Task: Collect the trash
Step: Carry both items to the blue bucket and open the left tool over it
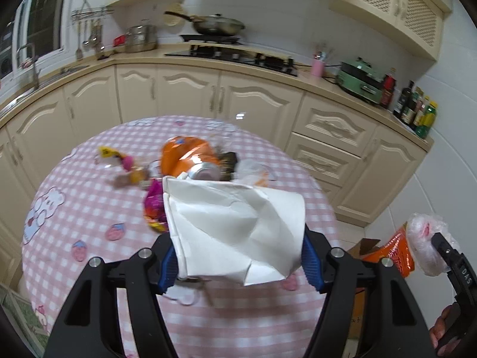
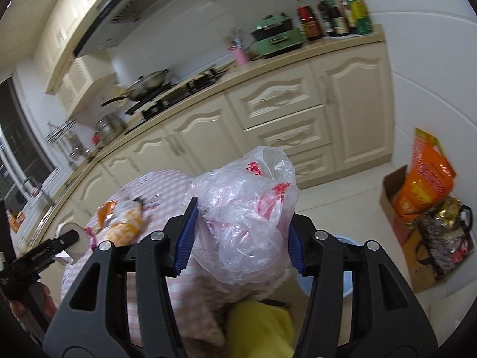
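- Above the pink-checked bench (image 1: 74, 208), the left tongs (image 1: 240, 256) stand about two-thirds open, clamped on a crumpled white paper (image 1: 232, 226); both blue pads press its sides, and it juts forward and upward out of the jaws.
- To their right, off the bench edge and over the floor, the right tongs (image 2: 241, 238) are roughly half open and closed on a bunched clear plastic bag (image 2: 247, 208) with red print, which bulges up past the pads.
- The relation that matters for the next move: a cardboard box (image 2: 396, 208) on the floor, already holding an orange packet (image 2: 423, 185), lies ahead and to the right of the right tongs, well apart. It is likely the drop spot, and the right hand is the nearer one to it; the left load would have to cross farther.
- More trash sits on the bench beyond the paper: an orange wrapper (image 1: 184, 155), a crushed can (image 1: 205, 173), a magenta wrapper (image 1: 153, 205) and small sweet wrappers (image 1: 119, 158), all loosely heaped near the middle.
- The paper looks stiff and creased, and should keep its shape; the bag is limp and light, and could cling to the pads on release.
- A blue round container (image 2: 348, 280) shows just below the right tongs; whether it is a bin I cannot tell.
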